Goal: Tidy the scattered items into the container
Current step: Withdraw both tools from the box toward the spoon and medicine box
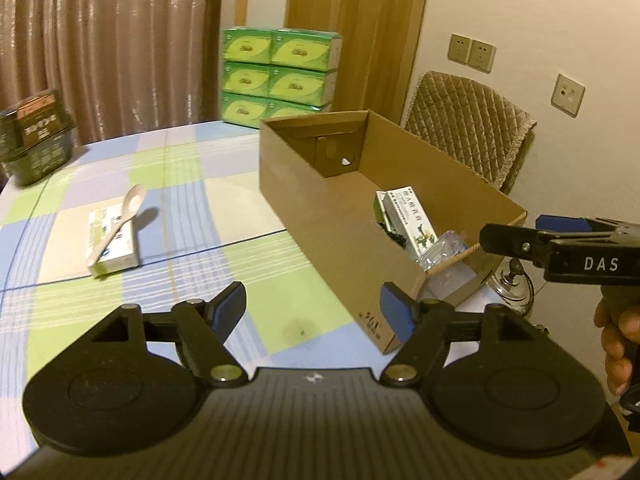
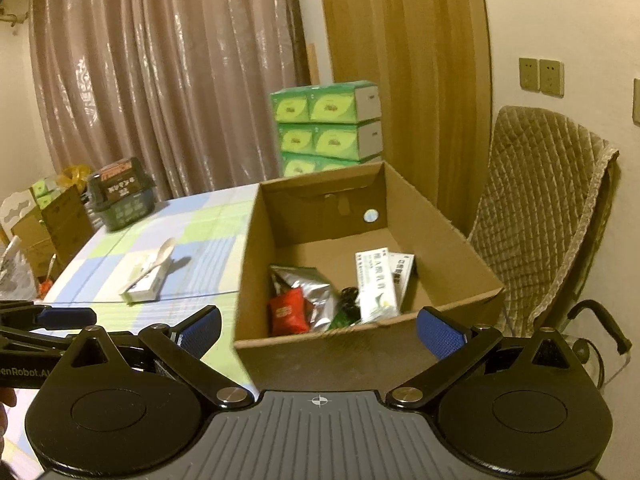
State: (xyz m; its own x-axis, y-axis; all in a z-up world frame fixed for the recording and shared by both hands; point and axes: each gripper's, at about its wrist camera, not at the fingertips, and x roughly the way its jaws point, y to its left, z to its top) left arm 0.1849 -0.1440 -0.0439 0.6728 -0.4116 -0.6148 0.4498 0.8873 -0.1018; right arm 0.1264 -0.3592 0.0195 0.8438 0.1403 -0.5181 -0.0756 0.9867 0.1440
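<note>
An open cardboard box [image 1: 340,216] [image 2: 452,240] stands on the checked tablecloth. Inside it lie white-and-green medicine boxes [image 2: 378,282], a silver pouch [image 2: 316,292], a red packet [image 2: 288,314] and a dark green item [image 2: 346,312]. To its left a small white box [image 1: 114,242] [image 2: 146,280] lies on the table with a pale plastic spoon [image 1: 122,222] [image 2: 158,260] resting on top. My left gripper [image 1: 314,310] is open and empty, low over the table near the box's front corner. My right gripper [image 2: 320,334] is open and empty at the box's near wall.
A dark green basket [image 1: 34,142] [image 2: 120,200] of packets sits at the table's far left edge. Green tissue packs [image 1: 280,76] are stacked behind the table. A quilted chair [image 2: 540,208] stands right of the box. A shiny kettle [image 1: 514,288] sits beyond the box corner.
</note>
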